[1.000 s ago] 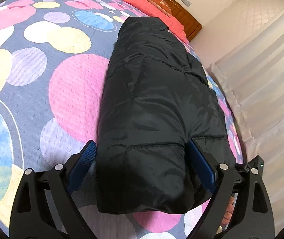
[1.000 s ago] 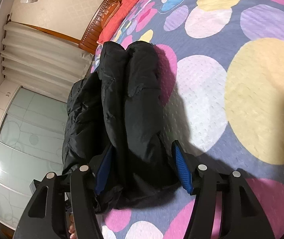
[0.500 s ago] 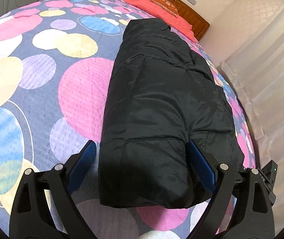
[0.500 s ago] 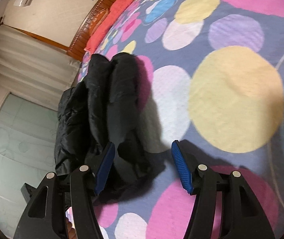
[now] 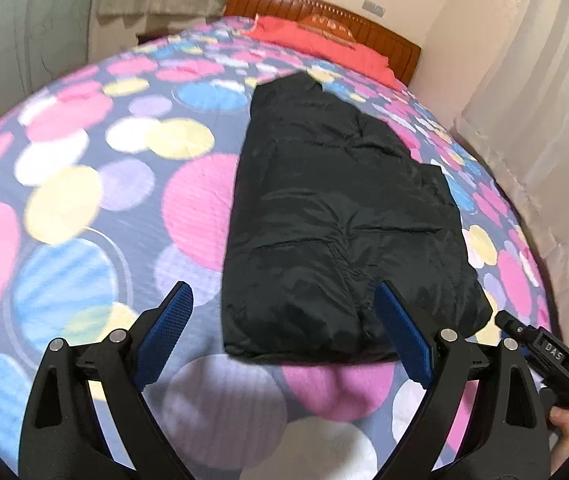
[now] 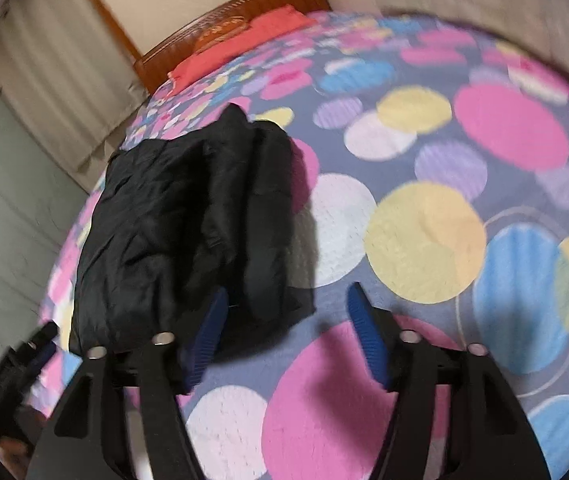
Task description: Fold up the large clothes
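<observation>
A black puffer jacket (image 5: 336, 216) lies folded lengthwise into a long bundle on the bed, near its right side. It also shows in the right wrist view (image 6: 180, 232). My left gripper (image 5: 284, 336) is open and empty, raised above the bundle's near end. My right gripper (image 6: 288, 332) is open and empty, just off the bundle's near right corner, with its left finger (image 6: 204, 336) over the jacket's edge. The other gripper's body (image 5: 552, 364) shows at the lower right of the left wrist view.
The bed carries a spread (image 5: 84, 200) with large coloured circles. A red pillow (image 5: 316, 40) and a wooden headboard (image 5: 324, 12) are at the far end. Curtains (image 5: 544, 100) hang along the right side of the bed.
Both grippers have pulled back and up from the jacket. The bundle no longer sits between either pair of fingers. The jacket lies still on the bed.
</observation>
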`<action>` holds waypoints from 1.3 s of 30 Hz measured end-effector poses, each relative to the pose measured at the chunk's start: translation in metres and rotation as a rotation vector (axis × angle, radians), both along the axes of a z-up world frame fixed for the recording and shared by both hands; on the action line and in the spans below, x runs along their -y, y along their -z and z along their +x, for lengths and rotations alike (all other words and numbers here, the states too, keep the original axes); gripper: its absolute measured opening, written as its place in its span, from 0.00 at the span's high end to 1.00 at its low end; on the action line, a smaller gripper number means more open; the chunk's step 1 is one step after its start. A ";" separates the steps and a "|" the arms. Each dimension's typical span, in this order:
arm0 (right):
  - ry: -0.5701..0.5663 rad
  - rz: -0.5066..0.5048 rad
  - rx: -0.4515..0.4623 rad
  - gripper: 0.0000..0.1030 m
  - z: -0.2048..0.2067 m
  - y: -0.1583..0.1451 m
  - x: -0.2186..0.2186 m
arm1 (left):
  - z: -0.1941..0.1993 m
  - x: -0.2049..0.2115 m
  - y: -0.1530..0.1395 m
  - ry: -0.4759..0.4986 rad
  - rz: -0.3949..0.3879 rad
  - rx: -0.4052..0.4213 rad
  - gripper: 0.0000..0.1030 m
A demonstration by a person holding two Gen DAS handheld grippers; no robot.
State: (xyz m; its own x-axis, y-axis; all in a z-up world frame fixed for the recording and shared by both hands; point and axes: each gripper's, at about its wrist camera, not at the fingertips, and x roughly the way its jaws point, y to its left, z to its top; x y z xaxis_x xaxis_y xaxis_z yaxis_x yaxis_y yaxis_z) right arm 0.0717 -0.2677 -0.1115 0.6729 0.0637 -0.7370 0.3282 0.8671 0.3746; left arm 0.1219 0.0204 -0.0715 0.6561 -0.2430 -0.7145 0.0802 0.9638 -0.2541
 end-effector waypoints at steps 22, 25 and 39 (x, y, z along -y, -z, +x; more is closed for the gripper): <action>-0.065 -0.308 0.183 0.22 -0.045 -0.094 -0.084 | -0.079 0.003 -0.079 -0.095 0.211 0.229 0.02; -0.072 -0.330 0.180 0.22 -0.045 -0.093 -0.090 | -0.080 0.004 -0.078 -0.089 0.217 0.226 0.02; -0.089 -0.317 0.174 0.22 -0.043 -0.088 -0.096 | -0.080 0.011 -0.069 -0.082 0.233 0.198 0.02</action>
State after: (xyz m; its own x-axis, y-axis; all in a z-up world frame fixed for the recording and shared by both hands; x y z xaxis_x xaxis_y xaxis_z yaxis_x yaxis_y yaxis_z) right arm 0.0287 -0.1715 -0.0235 0.7922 -0.0855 -0.6043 0.2016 0.9712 0.1269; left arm 0.0414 0.0096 -0.0023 0.7988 -0.0285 -0.6010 0.0258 0.9996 -0.0130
